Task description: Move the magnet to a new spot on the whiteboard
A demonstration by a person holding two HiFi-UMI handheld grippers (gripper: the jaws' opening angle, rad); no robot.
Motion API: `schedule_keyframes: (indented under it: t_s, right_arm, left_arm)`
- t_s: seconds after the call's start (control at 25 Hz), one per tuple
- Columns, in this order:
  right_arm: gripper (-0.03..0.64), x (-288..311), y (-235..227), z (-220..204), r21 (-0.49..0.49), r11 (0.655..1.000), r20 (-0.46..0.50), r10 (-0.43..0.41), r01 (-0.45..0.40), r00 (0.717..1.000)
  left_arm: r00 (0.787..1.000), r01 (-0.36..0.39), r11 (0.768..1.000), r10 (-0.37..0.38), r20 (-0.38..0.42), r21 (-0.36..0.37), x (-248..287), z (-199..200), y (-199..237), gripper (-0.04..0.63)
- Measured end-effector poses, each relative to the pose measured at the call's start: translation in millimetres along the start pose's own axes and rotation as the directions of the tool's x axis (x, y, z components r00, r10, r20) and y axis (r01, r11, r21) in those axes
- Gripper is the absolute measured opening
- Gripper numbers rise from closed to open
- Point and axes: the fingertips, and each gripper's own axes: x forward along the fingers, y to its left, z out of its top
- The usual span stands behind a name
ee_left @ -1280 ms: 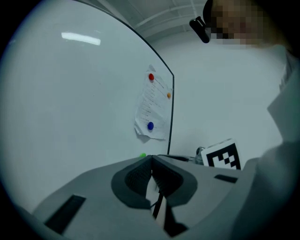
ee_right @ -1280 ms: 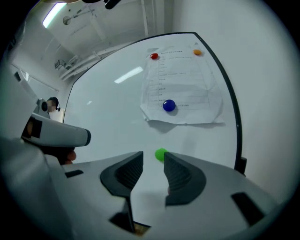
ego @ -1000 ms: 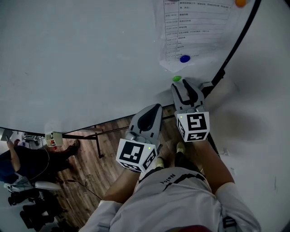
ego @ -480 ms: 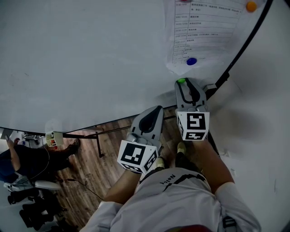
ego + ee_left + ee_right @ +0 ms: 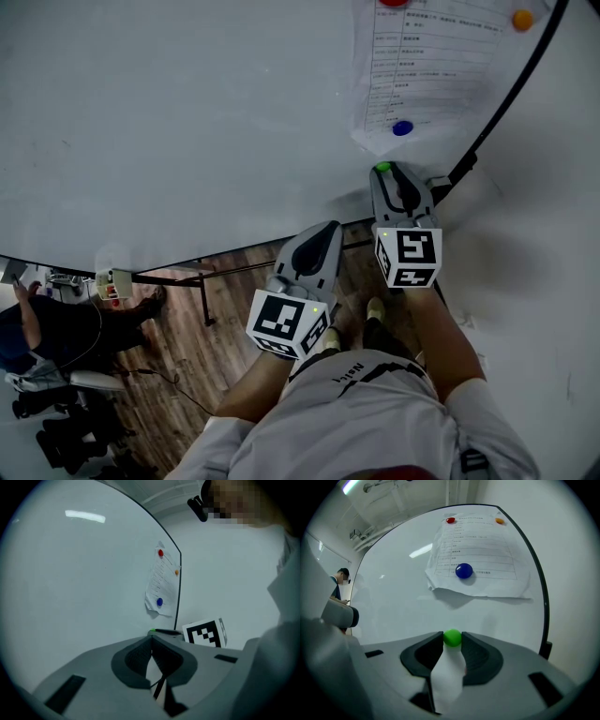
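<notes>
A small green magnet [image 5: 382, 168] [image 5: 452, 637] sticks to the whiteboard [image 5: 187, 112] just below a pinned sheet of paper [image 5: 431, 66]. My right gripper [image 5: 386, 174] [image 5: 452, 640] points at the board. Its jaws have just been closing, and both tips now touch the sides of the green magnet between them. My left gripper [image 5: 323, 231] [image 5: 151, 638] hangs lower left of it, short of the board, shut with nothing in it. The green magnet [image 5: 151, 632] also shows in the left gripper view.
A blue magnet [image 5: 402, 128] [image 5: 463, 570], a red magnet [image 5: 450, 520] and an orange magnet [image 5: 522, 19] hold the paper. The board's black frame [image 5: 487, 103] runs at the right. A seated person [image 5: 37, 337] is at the lower left, on the wooden floor.
The right gripper has moved forward to the board; the green magnet, earlier just ahead of its tips, now sits between them. The left gripper has hardly moved.
</notes>
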Motion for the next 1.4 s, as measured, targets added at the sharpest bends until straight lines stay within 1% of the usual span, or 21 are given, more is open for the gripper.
schedule_keyframes:
  t_s: [0.4, 0.68, 1.0, 1.4]
  right_arm:
    - [0.129, -11.9, -0.7, 2.8, 0.025, 0.999, -0.006, 0.02, -0.02, 1.0]
    - [0.13, -40.8, 5.1, 17.6, 0.072, 0.996, 0.006, 0.043, -0.044, 0.999]
    - [0.13, -82.2, 18.9, 35.1, 0.092, 0.995, 0.034, 0.036, -0.039, 0.999]
    - [0.13, -138.5, 41.1, 50.5, 0.102, 0.995, 0.069, 0.003, -0.01, 0.998]
  left_arm:
    - [1.0, 0.015, 1.0, -0.015, 0.004, -0.005, -1.7, -0.1, -4.8, 0.012]
    - [0.998, 0.051, 0.999, -0.051, 0.022, -0.001, -4.8, 6.6, -14.2, 0.011]
    - [0.994, 0.105, 0.994, -0.106, 0.041, 0.01, -19.7, 12.2, -31.4, 0.011]
    - [0.983, 0.17, 0.985, -0.17, 0.069, 0.015, -51.3, 19.8, -50.5, 0.011]
